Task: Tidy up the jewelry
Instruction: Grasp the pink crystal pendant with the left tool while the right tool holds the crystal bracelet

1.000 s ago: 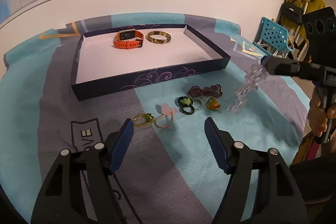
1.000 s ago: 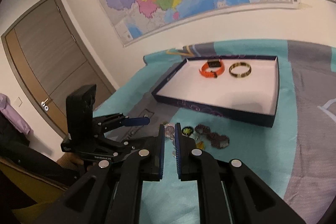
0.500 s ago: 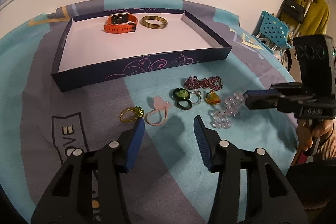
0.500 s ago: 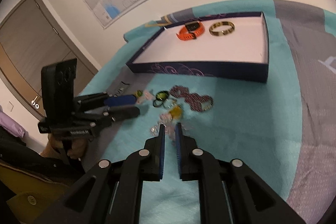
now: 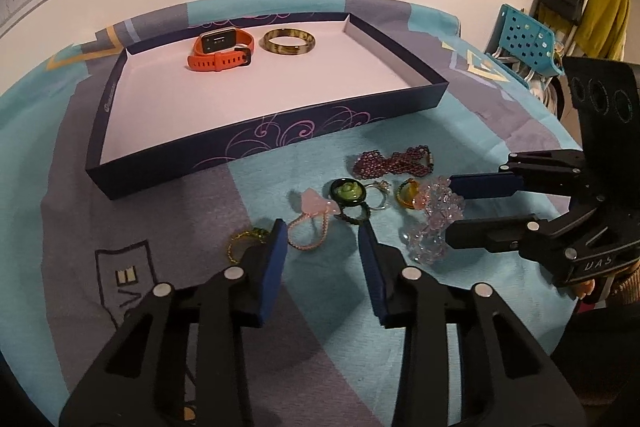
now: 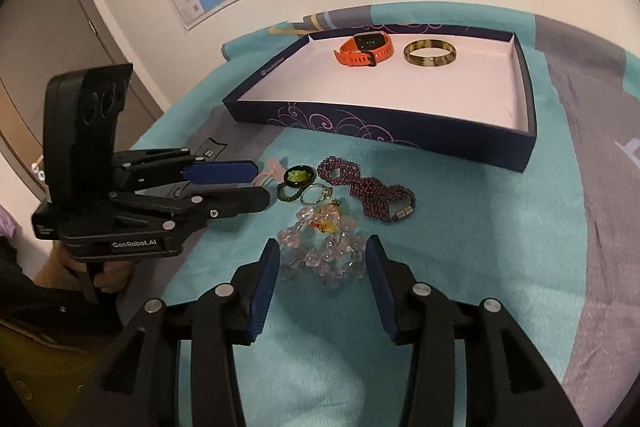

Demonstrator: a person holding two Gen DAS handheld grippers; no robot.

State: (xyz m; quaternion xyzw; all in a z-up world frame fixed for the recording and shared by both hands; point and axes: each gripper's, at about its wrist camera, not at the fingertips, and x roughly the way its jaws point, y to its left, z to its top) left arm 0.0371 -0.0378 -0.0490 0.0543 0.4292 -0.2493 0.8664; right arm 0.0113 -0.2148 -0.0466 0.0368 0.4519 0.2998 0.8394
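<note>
My right gripper is low over the teal cloth with its jaws opening. The clear crystal bracelet lies loose on the cloth between its fingertips, and no pad presses on it. In the left wrist view the same bracelet rests just off the right gripper. My left gripper hovers over the pink bow ring with its jaws closing and nothing gripped. A yellow-green ring is half hidden behind its left finger. The dark blue tray holds an orange watch and a brown bangle.
A purple beaded bracelet, a green ring, a thin silver ring and an amber ring lie clustered between tray and grippers. A blue chair stands off the bed's right edge. A door is at left.
The right gripper came down with the crystal bracelet hanging from it, laid it on the cloth and opened off it. The left jaws narrowed and moved in toward the rings.
</note>
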